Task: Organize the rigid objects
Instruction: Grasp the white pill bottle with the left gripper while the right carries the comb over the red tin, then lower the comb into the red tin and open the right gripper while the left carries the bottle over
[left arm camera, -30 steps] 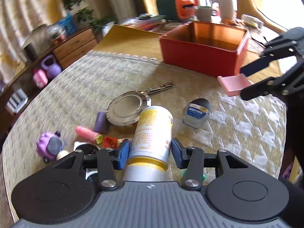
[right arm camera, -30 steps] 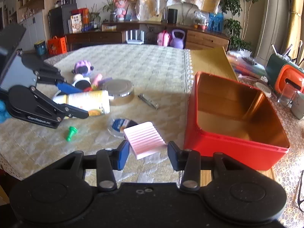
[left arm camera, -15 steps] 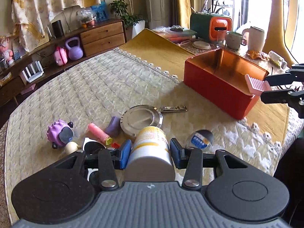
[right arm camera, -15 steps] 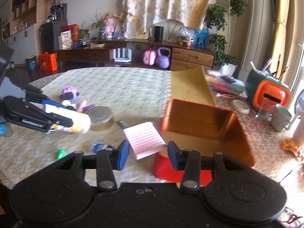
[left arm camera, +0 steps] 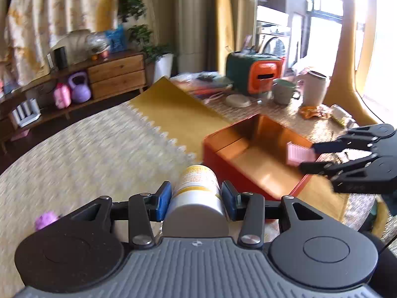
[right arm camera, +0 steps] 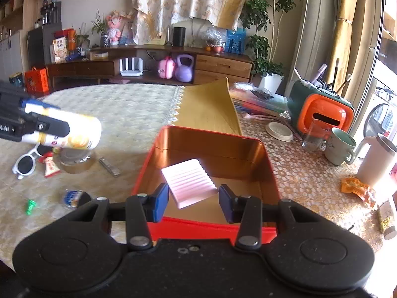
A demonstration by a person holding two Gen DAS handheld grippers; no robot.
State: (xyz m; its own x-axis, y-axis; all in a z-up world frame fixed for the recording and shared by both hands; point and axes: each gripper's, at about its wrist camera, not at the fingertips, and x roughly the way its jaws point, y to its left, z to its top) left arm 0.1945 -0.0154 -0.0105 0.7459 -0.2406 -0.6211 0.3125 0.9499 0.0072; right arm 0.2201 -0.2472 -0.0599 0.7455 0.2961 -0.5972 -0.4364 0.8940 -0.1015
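My left gripper (left arm camera: 196, 200) is shut on a white and yellow can (left arm camera: 198, 188) and holds it in the air, pointing at the red box (left arm camera: 215, 146). The can also shows in the right wrist view (right arm camera: 67, 134), left of the box. My right gripper (right arm camera: 194, 198) is shut on a pink ribbed soap dish (right arm camera: 189, 179) and holds it over the open red box (right arm camera: 148, 168), above its bare floor. In the left wrist view the right gripper (left arm camera: 307, 156) and soap dish (left arm camera: 299, 153) hang over the box's right side.
On the cloth left of the box lie white sunglasses (right arm camera: 23, 164), a round metal lid (right arm camera: 74, 160), a nail clipper (right arm camera: 109, 166), a small blue-labelled jar (right arm camera: 74, 197), a green piece (right arm camera: 30, 203) and a purple toy (left arm camera: 46, 219). Cups, a jug (right arm camera: 374, 159) and an orange-green holder (right arm camera: 320, 114) stand right.
The left gripper has lifted the can off the table and swung toward the box. The right gripper has carried the soap dish forward from in front of the box to over its inside.
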